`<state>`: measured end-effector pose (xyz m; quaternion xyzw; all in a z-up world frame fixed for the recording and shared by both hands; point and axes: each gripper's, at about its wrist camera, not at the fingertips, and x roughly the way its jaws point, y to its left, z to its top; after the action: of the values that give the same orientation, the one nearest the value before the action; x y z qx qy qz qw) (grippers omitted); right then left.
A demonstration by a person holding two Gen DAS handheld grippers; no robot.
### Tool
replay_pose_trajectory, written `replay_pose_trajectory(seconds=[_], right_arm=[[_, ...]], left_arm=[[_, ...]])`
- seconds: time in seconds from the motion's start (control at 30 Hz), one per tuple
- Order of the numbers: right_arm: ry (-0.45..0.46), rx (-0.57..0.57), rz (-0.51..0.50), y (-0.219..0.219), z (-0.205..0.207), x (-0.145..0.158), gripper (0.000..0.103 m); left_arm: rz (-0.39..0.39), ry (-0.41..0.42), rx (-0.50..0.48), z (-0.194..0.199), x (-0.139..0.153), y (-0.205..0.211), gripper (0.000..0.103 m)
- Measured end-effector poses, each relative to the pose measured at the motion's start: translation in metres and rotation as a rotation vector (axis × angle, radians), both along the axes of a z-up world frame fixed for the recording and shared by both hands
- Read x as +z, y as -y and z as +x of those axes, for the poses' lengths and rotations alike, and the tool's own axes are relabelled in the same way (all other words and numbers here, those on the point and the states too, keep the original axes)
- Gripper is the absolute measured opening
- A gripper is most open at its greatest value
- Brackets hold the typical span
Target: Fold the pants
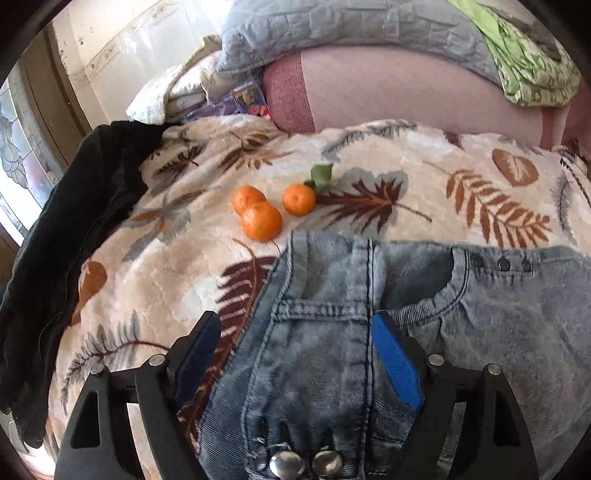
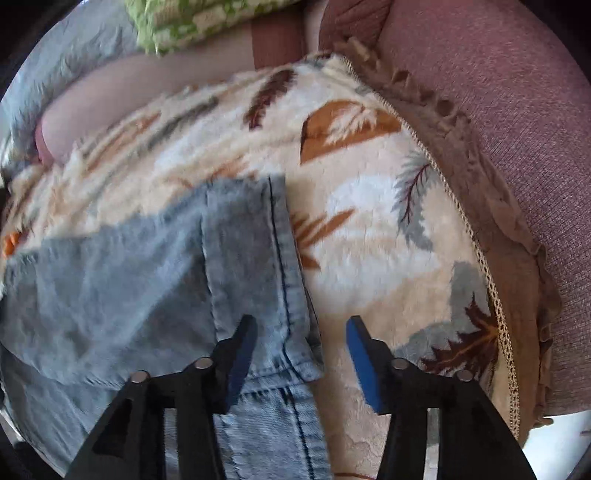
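Note:
Light blue jeans point(image 1: 325, 354) lie on a leaf-patterned fleece blanket point(image 1: 406, 177). In the left wrist view their waistband with metal buttons is nearest me, and a pocket edge with rivets runs to the right. My left gripper point(image 1: 299, 325) is open just above the waist end, jaws spread wide on either side of the fly seam. In the right wrist view the jeans point(image 2: 140, 273) show a folded leg with its hem edge. My right gripper point(image 2: 301, 328) is open over that leg's right edge, holding nothing.
Three tangerines point(image 1: 262, 214), one with a leaf, lie on the blanket just beyond the jeans. A dark garment point(image 1: 66, 266) is piled at the left. Pillows and quilts point(image 1: 332, 29) stack behind. A mauve sofa arm point(image 2: 517, 110) borders the blanket point(image 2: 369, 206) on the right.

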<state>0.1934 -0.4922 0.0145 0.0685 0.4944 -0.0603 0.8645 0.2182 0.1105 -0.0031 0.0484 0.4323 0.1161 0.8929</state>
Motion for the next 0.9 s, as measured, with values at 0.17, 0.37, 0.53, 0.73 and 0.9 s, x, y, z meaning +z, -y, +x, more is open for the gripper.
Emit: replay_pose_trajectory(seconds=[0.17, 0.37, 0.53, 0.73, 0.9], right_arm=[[0.014, -0.017, 0.176, 0.006, 0.056, -0.001, 0.077], [-0.091, -0.005, 0.211, -0.012, 0.09, -0.049, 0.077], [-0.123, 0.044, 0.12, -0.027, 0.092, -0.055, 0.048], [-0.123, 0.09, 0.062, -0.038, 0.096, -0.051, 0.021], [0.015, 0.12, -0.07, -0.059, 0.098, -0.014, 0.018]], left_arm=[[-0.22, -0.049, 0.006, 0.035, 0.007, -0.025, 0.084], [-0.293, -0.119, -0.015, 0.06, -0.012, -0.023, 0.083], [-0.334, -0.178, 0.021, 0.077, -0.027, -0.033, 0.046], [-0.298, -0.215, 0.024, 0.088, -0.027, -0.03, 0.003], [-0.202, -0.022, 0.054, 0.073, 0.006, -0.036, 0.003]])
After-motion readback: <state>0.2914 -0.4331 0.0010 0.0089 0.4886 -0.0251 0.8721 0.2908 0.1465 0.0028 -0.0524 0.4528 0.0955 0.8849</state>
